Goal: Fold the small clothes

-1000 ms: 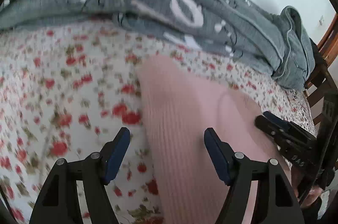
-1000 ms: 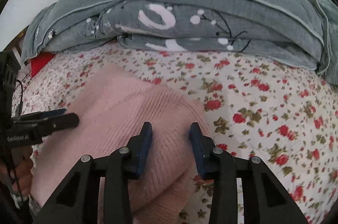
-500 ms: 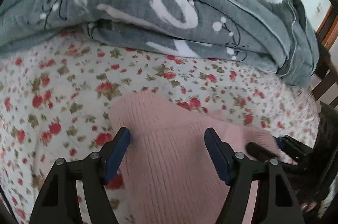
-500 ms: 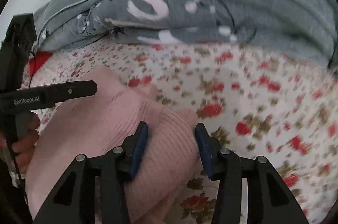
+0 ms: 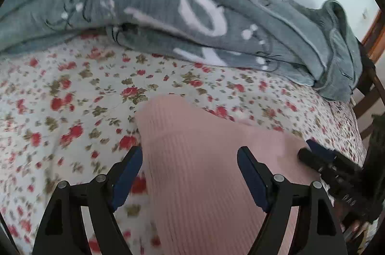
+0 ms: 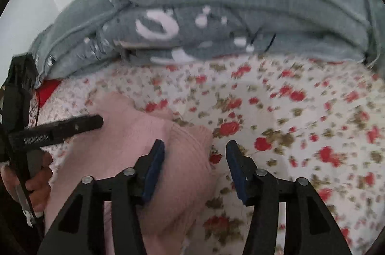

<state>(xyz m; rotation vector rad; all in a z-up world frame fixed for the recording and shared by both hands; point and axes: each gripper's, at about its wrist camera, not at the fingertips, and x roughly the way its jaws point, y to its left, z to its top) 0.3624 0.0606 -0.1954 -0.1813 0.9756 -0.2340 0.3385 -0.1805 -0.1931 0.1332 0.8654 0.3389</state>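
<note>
On floral bedspread, pink knit garment

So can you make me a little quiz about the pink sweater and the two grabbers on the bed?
1. True or false: the right gripper is clamped shut on the pink sweater.
2. What lies at the far side of the flowered sheet? A) grey blanket B) brown pillow C) blue towel
3. Fill in: the jaws of the left gripper have just been ____.

Key
1. False: its jaws stand apart, with the sweater's edge between them.
2. A, the grey blanket.
3. opening, over the sweater.
</note>
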